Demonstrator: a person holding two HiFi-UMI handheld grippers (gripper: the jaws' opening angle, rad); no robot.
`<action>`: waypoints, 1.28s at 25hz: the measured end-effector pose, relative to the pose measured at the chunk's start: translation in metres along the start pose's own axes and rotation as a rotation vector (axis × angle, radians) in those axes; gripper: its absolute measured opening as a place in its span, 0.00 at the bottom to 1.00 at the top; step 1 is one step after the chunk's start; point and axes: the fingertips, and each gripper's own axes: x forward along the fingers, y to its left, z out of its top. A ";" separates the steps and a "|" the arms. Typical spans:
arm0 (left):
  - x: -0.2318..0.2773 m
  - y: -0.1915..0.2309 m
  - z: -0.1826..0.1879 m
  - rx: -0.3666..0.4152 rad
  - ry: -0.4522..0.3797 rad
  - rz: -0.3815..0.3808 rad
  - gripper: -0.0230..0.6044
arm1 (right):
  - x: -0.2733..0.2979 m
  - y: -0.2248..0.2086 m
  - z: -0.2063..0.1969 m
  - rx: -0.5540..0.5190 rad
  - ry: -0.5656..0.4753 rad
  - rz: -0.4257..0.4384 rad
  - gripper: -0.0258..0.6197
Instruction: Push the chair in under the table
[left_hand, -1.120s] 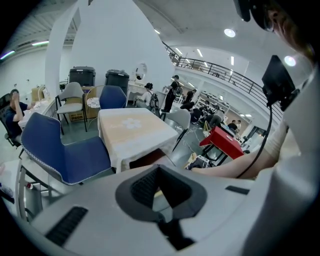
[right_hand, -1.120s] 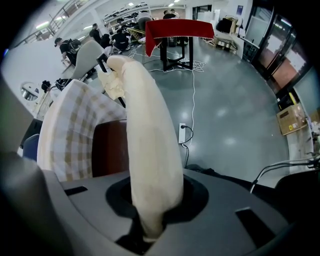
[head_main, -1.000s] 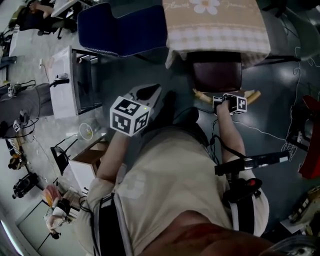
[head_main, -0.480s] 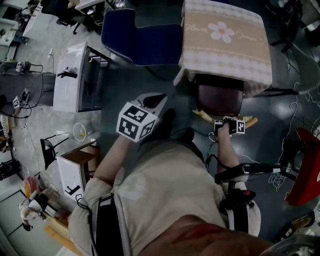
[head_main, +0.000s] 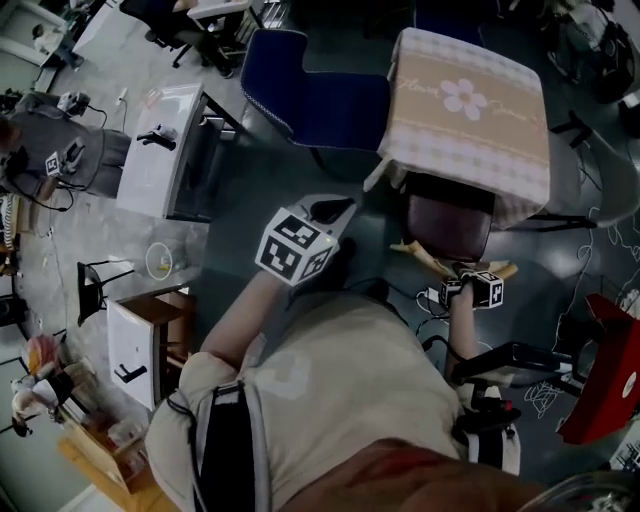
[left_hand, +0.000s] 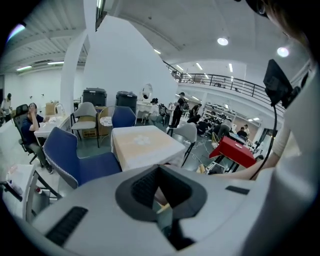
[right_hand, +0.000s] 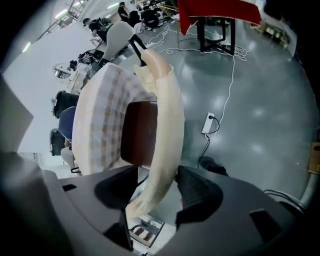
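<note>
The chair stands at the near edge of the table. Its dark red seat is partly under the overhanging checked cloth, and its curved wooden backrest juts out on the near side.

The right gripper points steeply down just at the backrest. Its jaws have just been opening and now stand wide apart. The pale backrest rail runs between them, but the pads do not press on it.

The left gripper is held up to the left of the chair, apart from it. Its jaws are together with nothing between them.

A blue chair stands left of the table. Far to the left on the floor is a small round clear bowl with something yellowish inside, too small to tell what. At the near left corner a wooden crate holds a jumble of small things that cannot be made out.
</note>
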 end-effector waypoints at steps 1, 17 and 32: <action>-0.004 0.002 0.003 0.005 -0.014 0.013 0.05 | -0.006 0.003 -0.003 -0.014 0.011 0.021 0.43; -0.038 -0.008 0.022 -0.016 -0.152 0.096 0.05 | -0.101 0.160 -0.113 -0.656 0.228 0.578 0.06; -0.065 -0.035 0.033 0.011 -0.232 0.203 0.05 | -0.241 0.256 -0.217 -0.949 0.451 1.118 0.06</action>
